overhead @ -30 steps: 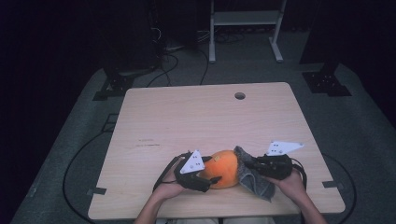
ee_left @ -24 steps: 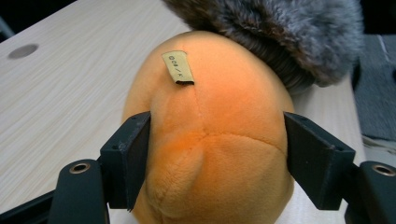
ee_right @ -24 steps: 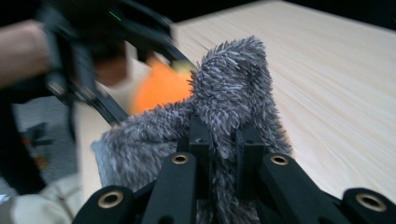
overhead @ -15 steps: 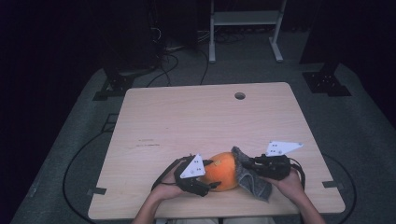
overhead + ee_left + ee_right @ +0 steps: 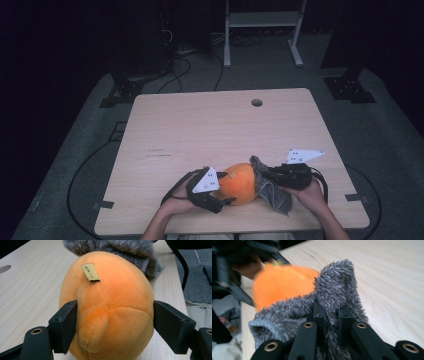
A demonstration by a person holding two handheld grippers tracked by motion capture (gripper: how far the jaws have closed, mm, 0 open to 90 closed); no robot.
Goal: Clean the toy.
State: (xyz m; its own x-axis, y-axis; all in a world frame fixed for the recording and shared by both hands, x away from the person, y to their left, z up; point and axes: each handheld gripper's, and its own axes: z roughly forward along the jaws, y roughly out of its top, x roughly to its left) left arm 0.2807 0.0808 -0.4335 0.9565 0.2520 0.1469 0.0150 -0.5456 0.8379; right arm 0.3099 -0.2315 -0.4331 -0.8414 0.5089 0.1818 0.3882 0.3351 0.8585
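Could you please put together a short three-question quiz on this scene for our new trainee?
1. What does the right gripper pinch?
2. True or false: the orange plush toy sits between the pads of the left gripper.
3. The toy's small tag is: A) beige, B) blue, C) red?

Key:
1. The grey fuzzy cloth.
2. True; its jaws have just been opening, one pad touching, the other slightly apart.
3. A.

Left gripper (image 5: 113, 325) jaws have just been opening, flanking the orange plush toy (image 5: 110, 305), apparently barely touching; grey fuzzy cloth (image 5: 117, 247) lies beyond.
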